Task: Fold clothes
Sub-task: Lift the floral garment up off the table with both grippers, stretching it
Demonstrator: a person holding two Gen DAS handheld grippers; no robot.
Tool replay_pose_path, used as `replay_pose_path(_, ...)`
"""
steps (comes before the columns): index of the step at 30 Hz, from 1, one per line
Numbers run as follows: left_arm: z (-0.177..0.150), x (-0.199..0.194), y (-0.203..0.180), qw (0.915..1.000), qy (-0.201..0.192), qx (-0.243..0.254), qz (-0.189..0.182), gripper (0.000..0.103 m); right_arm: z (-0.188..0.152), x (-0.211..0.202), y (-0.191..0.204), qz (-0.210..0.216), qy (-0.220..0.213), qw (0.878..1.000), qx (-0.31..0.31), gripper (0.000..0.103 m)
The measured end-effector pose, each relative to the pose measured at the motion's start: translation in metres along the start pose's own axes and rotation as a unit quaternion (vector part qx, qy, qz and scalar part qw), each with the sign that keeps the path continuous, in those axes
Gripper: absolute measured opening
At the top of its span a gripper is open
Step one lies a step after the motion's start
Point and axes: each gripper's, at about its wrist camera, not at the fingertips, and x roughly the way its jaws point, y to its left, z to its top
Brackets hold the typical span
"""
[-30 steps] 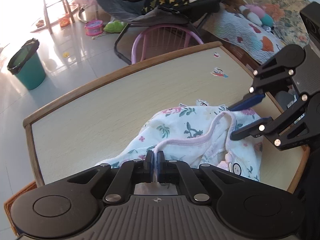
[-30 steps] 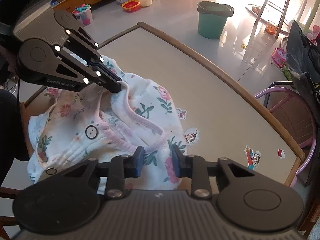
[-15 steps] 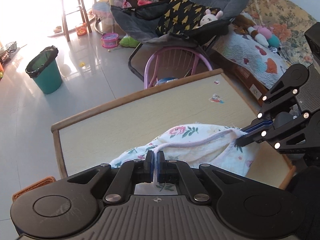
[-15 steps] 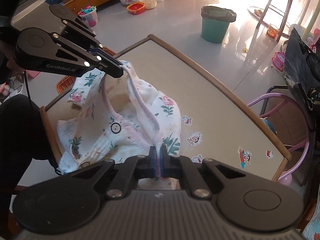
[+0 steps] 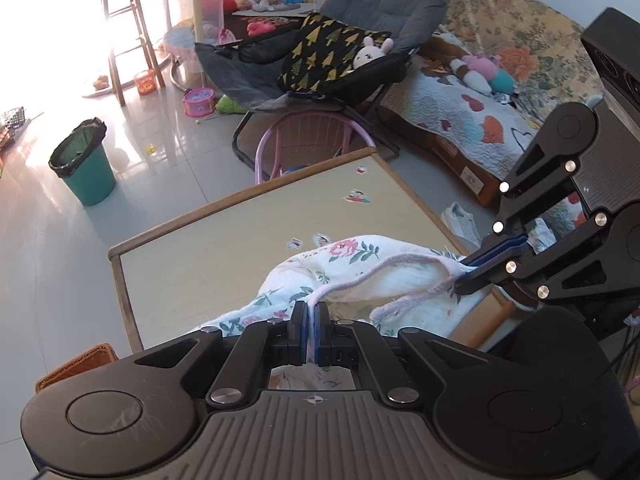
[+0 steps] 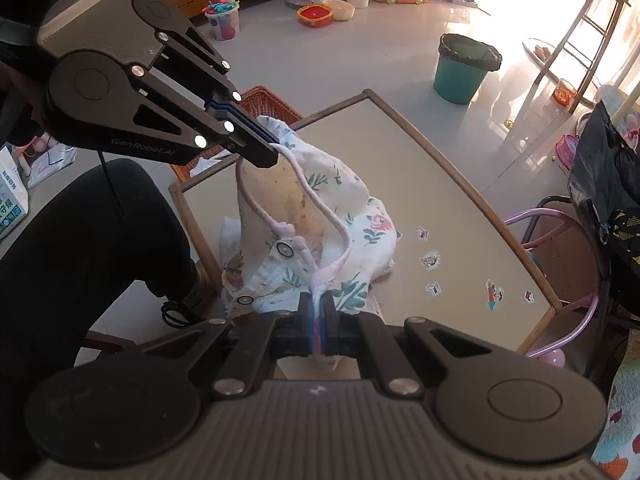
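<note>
Both grippers pinch the pink-trimmed neckline of a floral baby garment (image 6: 320, 200) — the left gripper (image 5: 309, 312) clamped tight on one end of the trim, the right gripper (image 6: 319, 304) clamped on the other. The garment hangs between them, its lower folds resting on the sticker-dotted table (image 6: 420, 184).

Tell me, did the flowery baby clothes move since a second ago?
Yes. The flowery garment went up: before, it lay heaped on the table; now both grippers hold its pink trim and most of it hangs above the tabletop.
</note>
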Motion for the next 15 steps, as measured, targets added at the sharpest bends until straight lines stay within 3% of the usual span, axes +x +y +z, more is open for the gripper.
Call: replay_pose_path(15, -0.062, -0.1, -0.057, 0.9994, -0.034, -0.008, 0.006, 0.003, -0.038, -0.057, 0.079, 0.002, -0.006, 1.0, -0.028, 0.004)
